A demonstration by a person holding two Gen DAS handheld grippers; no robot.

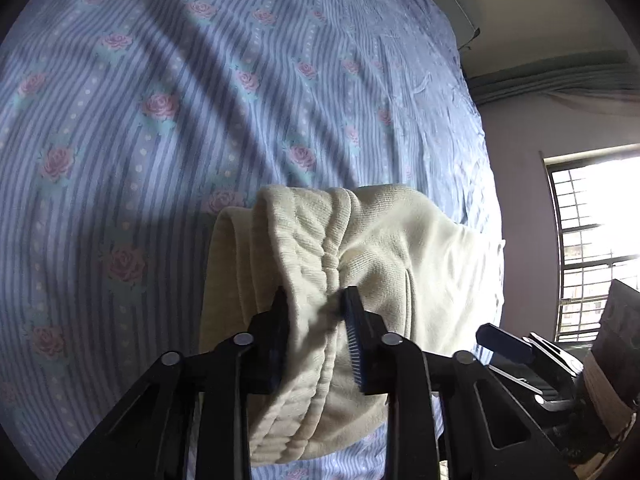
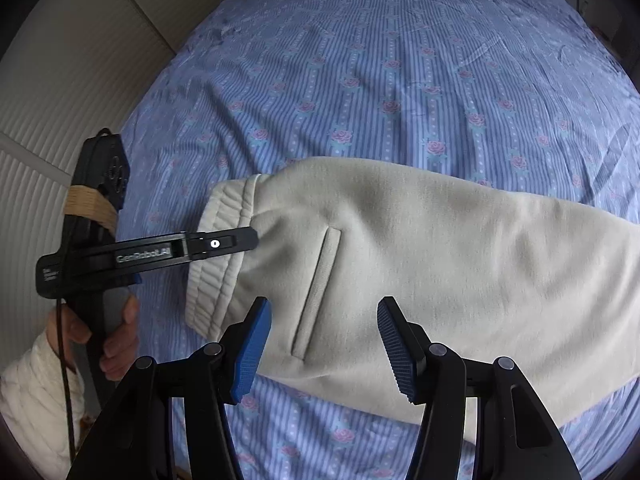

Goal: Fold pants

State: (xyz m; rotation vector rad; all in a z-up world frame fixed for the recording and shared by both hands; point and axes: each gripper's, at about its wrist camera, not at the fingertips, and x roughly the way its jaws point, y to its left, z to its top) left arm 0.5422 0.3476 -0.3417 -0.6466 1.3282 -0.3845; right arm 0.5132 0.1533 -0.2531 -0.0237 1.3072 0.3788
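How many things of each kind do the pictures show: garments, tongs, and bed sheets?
Garments: 1, the cream pants
Tongs: 2, the left tongs shut on the waistband, the right tongs open above the pants
Bed sheets: 1, the blue striped sheet
Total: 4

A big bed (image 2: 400,60) with a blue striped sheet with pink roses has cream pants (image 2: 420,264) lying on it.

- Daylight blows out the window (image 1: 596,248) at right of the left view.
- Diagonal shadows stripe the sheet (image 1: 160,120) there.
- Right view evenly lit.
- Fisheye bends edges, corners black.
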